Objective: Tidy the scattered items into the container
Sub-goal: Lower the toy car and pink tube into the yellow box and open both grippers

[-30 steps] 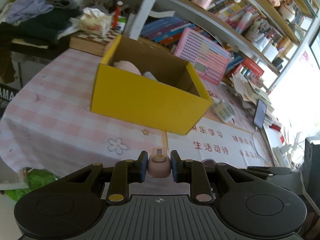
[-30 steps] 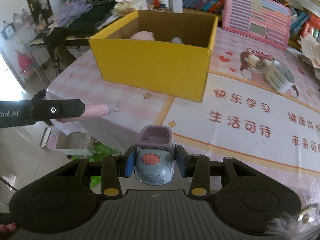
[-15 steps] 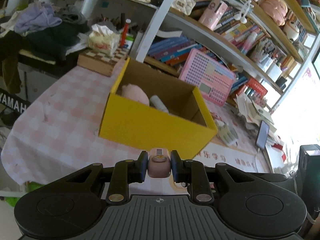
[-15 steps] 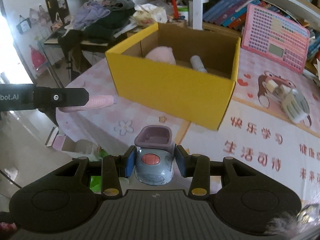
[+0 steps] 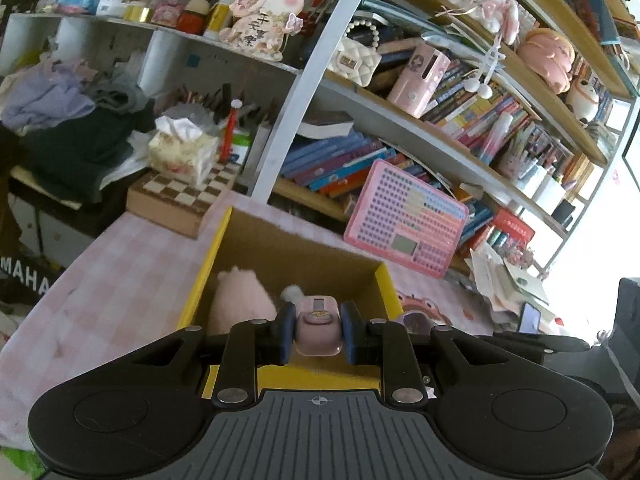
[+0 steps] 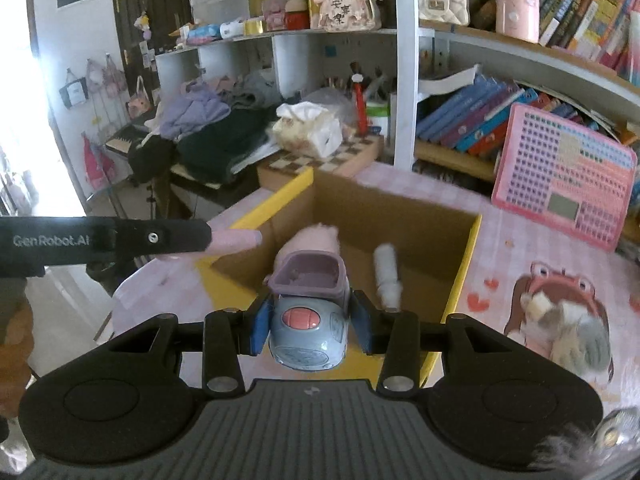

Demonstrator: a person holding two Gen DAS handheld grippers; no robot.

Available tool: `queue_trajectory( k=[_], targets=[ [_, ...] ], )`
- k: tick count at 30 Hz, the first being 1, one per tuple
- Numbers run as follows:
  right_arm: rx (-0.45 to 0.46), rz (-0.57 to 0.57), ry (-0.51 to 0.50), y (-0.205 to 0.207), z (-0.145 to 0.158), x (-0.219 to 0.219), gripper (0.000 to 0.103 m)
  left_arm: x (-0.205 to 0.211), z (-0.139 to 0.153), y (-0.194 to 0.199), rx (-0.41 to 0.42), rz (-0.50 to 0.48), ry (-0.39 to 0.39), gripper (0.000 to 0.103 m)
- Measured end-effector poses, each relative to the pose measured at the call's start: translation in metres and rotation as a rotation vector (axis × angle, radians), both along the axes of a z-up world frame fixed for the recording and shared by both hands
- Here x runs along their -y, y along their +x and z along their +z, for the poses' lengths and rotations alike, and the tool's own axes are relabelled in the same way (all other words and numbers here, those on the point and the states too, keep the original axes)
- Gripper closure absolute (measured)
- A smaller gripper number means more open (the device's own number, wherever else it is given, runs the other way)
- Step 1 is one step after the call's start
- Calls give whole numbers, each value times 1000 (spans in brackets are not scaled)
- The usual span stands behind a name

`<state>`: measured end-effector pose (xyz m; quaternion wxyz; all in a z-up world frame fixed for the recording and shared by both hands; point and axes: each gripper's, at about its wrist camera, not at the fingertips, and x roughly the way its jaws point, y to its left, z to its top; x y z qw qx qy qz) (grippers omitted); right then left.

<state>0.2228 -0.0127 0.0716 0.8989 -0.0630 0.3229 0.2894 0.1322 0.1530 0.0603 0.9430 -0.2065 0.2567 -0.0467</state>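
A yellow cardboard box (image 5: 204, 272) (image 6: 464, 276) stands open on the pink checked tablecloth. Inside lie a pink plush (image 5: 240, 300) (image 6: 312, 238) and a white fuzzy stick (image 6: 386, 272). My left gripper (image 5: 318, 330) is shut on a small pink device (image 5: 319, 330) held over the box's near wall. My right gripper (image 6: 308, 320) is shut on a grey-blue toy car with a purple bucket (image 6: 308, 320), also over the near wall. In the right wrist view the left gripper's arm (image 6: 108, 240) reaches in from the left beside the box.
A pink toy keyboard (image 5: 404, 220) (image 6: 564, 176) leans on the bookshelf behind the box. A chessboard box with a tissue pack (image 5: 184, 152) (image 6: 308, 132) stands at the far left corner. A small furry toy (image 6: 568, 320) lies on the mat to the right.
Both grippers rose and moved forward to the box, each keeping its toy; the box now sits right under the fingertips and its inside shows.
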Motion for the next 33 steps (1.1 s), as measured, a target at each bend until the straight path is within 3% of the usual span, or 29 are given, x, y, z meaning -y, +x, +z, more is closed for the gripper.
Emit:
queue_trajectory(
  k=[10, 20, 25, 33],
  targets=[
    [-50, 44, -50, 75, -18, -10, 63, 11, -36, 66, -122, -13, 42, 80],
    [-199, 49, -39, 163, -51, -29, 63, 41, -64, 104, -249, -74, 177, 80],
    [-246, 74, -100, 184, -72, -46, 63, 57, -73, 114, -285, -132, 266, 80],
    [-273, 97, -158, 194, -89, -63, 63, 64, -85, 122, -344, -152, 291, 80]
  ],
)
